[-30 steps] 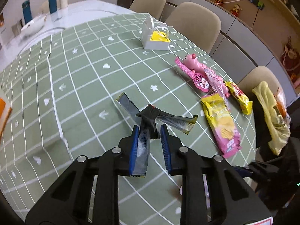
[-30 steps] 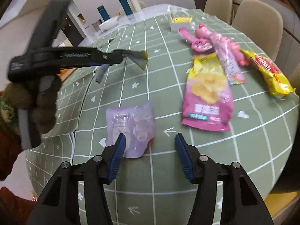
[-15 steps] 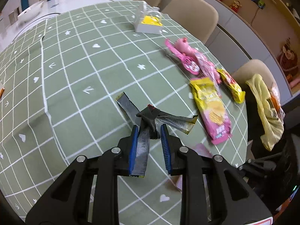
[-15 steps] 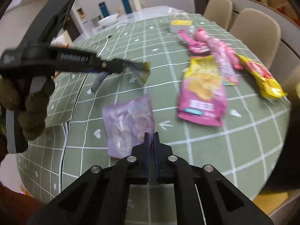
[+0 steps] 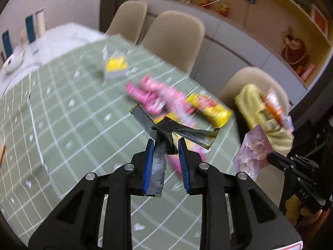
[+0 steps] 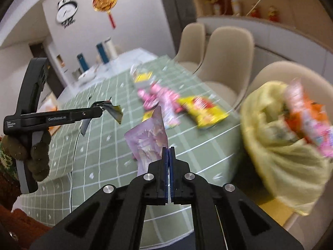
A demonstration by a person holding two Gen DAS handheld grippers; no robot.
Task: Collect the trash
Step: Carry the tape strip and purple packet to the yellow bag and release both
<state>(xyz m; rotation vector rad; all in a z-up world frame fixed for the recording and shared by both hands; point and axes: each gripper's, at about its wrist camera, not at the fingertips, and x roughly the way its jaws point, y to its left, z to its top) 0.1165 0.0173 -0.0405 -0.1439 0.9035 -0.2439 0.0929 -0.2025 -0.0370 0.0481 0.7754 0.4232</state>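
My left gripper (image 5: pixel 165 143) is shut on a bunch of crumpled silver wrappers (image 5: pixel 166 131), held above the green checked tablecloth (image 5: pixel 83 125). From the right wrist view the same left gripper (image 6: pixel 100 109) shows at the left with the silver wrappers (image 6: pixel 112 109) at its tip. My right gripper (image 6: pixel 168 151) is shut on a lilac snack pouch (image 6: pixel 148 139), lifted off the table; that lilac pouch (image 5: pixel 252 152) also appears at the right of the left wrist view. A yellow trash bag (image 6: pixel 276 141) stuffed with packets hangs open at the right, beside the table.
On the cloth lie a yellow-red snack packet (image 6: pixel 203 110), pink wrappers and a pink toy (image 6: pixel 158 95), and a small white-yellow box (image 5: pixel 115 66). Beige chairs (image 5: pixel 174 39) line the far side. Bottles (image 6: pixel 103 52) and a bowl stand at the table's far end.
The right gripper closed on the lilac pouch and raised it off the table towards the yellow bag. Both grippers rose and swung right; the left kept its silver wrappers.
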